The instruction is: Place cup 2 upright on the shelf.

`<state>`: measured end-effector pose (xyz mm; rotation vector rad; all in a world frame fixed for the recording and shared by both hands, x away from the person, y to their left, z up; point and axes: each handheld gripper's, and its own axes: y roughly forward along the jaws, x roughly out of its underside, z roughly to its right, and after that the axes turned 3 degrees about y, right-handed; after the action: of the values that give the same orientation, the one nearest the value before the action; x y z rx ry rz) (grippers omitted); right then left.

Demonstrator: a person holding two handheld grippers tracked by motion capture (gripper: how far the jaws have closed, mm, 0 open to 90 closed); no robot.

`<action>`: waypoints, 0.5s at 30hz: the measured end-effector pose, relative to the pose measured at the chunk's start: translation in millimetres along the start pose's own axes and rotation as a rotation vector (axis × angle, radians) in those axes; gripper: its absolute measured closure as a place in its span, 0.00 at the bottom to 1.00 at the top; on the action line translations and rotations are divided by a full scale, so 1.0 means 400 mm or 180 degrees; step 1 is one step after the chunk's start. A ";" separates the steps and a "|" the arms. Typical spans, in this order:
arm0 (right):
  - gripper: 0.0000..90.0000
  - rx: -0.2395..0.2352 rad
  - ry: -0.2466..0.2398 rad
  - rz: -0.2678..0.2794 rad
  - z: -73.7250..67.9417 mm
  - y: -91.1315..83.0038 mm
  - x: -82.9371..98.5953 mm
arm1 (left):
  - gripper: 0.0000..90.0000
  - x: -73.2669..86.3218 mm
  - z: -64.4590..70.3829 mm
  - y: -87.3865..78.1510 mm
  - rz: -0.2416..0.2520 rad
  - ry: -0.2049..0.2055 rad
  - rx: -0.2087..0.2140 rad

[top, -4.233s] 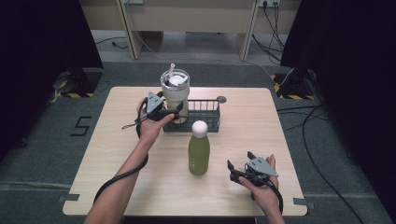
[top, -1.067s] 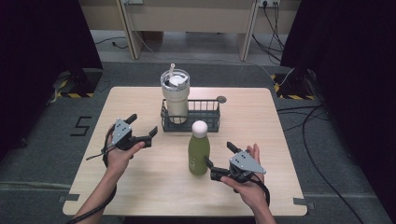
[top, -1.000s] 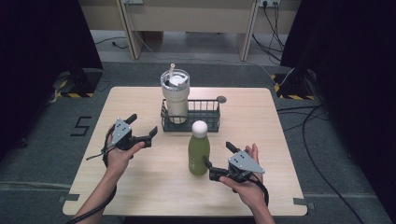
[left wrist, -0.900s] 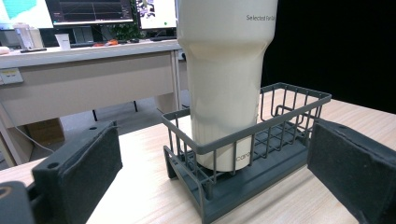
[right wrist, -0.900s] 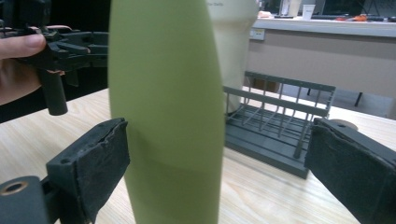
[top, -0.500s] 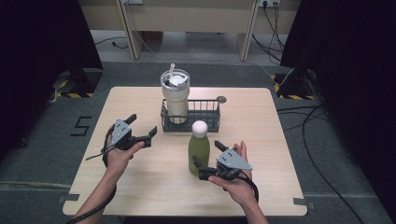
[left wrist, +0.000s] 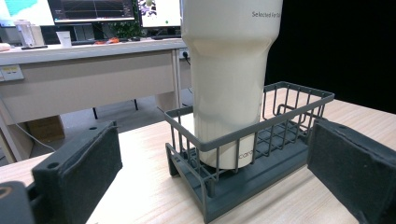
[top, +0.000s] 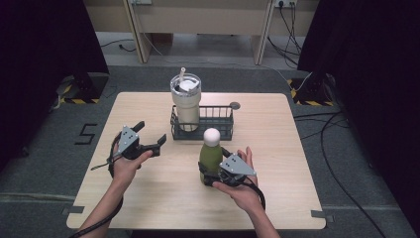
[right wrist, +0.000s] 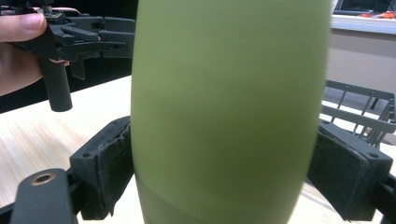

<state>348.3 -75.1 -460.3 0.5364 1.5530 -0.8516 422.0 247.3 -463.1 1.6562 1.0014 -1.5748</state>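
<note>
Right tool now around bottle

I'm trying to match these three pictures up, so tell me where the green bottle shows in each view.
High view: the green bottle stands upright at table centre, in front of the wire basket, at the right gripper.
Left gripper view: it is not in the picture.
Right gripper view: its body rises between the two jaws, close up.
Shared landmark: the wire basket.
</note>
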 end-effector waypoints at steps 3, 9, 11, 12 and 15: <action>0.19 -0.0001 -0.0014 -0.0028 -0.002 0.008 0.002 | 0.03 0.002 0.000 0.000 -0.0004 -0.0003 0.0010; 0.23 0.0008 -0.0028 -0.0008 -0.005 0.015 0.004 | 0.03 0.004 -0.003 0.000 -0.0009 -0.0014 0.0011; 0.23 0.0010 -0.0024 0.0002 -0.005 0.014 0.005 | 0.03 0.004 -0.003 0.000 -0.0009 -0.0014 0.0011; 0.23 0.0014 -0.0024 0.0011 -0.004 0.014 0.006 | 0.03 0.004 -0.003 -0.001 -0.0009 -0.0015 0.0010; 0.23 0.0021 -0.0018 0.0022 -0.006 0.013 0.006 | 0.03 0.005 -0.003 -0.001 -0.0013 -0.0021 0.0010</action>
<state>350.2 -70.3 -463.9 0.5433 1.5430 -0.8524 422.3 248.6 -464.8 1.6512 1.0000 -1.5843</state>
